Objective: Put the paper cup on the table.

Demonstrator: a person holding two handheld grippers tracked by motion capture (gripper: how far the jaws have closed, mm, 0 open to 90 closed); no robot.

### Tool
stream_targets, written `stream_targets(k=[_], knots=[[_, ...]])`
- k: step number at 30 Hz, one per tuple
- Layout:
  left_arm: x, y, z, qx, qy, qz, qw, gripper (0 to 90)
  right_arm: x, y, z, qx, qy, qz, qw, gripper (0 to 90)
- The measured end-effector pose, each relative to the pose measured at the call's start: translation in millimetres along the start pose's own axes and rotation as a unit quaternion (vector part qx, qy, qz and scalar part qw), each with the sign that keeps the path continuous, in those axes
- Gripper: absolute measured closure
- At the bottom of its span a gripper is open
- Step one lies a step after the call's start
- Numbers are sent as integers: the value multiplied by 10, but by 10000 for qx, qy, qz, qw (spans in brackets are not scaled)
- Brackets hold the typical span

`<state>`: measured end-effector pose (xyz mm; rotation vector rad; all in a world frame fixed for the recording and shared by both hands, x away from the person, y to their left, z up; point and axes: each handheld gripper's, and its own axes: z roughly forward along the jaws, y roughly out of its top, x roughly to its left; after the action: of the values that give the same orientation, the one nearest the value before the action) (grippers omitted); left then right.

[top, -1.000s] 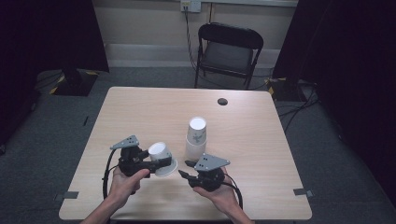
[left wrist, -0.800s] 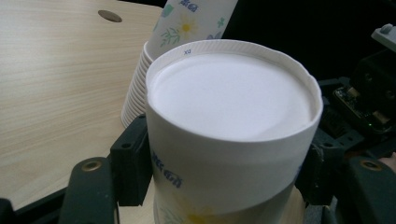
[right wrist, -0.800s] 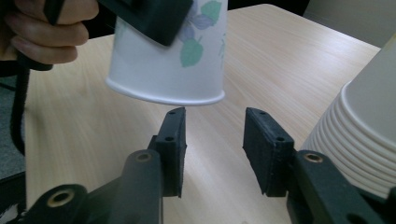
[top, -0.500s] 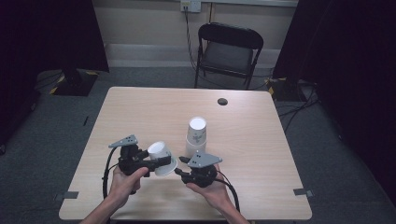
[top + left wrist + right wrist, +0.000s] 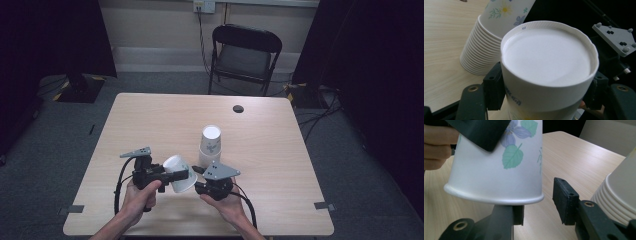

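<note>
Left gripper (image 5: 177, 176) clamps paper cup (image 5: 180, 173) near table front edge; light, crushable, grip wall gently. Right gripper (image 5: 537, 202) jaws just closing, rim between, not pressing.

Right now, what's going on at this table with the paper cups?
A person at the table holds a two-jaw gripper in each hand. The left gripper is clamped on a single flowered paper cup, held upside down off the table. The right gripper sits just below that cup's rim; its jaws have just been closing, with the rim's edge over one pad. A stack of upside-down cups stands behind.
</note>
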<state>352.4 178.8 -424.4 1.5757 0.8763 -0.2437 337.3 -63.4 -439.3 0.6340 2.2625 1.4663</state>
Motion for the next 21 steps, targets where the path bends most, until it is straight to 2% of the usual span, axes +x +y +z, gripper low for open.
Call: stream_targets(k=[2, 5, 8, 10, 16, 21], knots=[[0, -5, 12, 7, -29, 17, 10000, 330, 1, -3, -19, -20, -66, -31, 10000, 646], [11, -18, 28, 28, -95, -69, 9999, 328, 1, -3, -47, -112, -132, -65, 9998, 667], [18, -28, 37, 43, -89, -74, 9999, 327, -2, -1, -85, -276, -348, -133, 9989, 688], [24, -33, 39, 74, -110, -67, 9999, 327, -8, 0, -98, -361, -376, -91, 9986, 713], [42, -58, 50, 180, -139, -60, 9997, 333, -19, 13, -112, -417, -279, -94, 9987, 802], [42, -45, 52, 240, -391, -70, 9989, 349, -70, 25, -151, -459, -149, -99, 9988, 703]])
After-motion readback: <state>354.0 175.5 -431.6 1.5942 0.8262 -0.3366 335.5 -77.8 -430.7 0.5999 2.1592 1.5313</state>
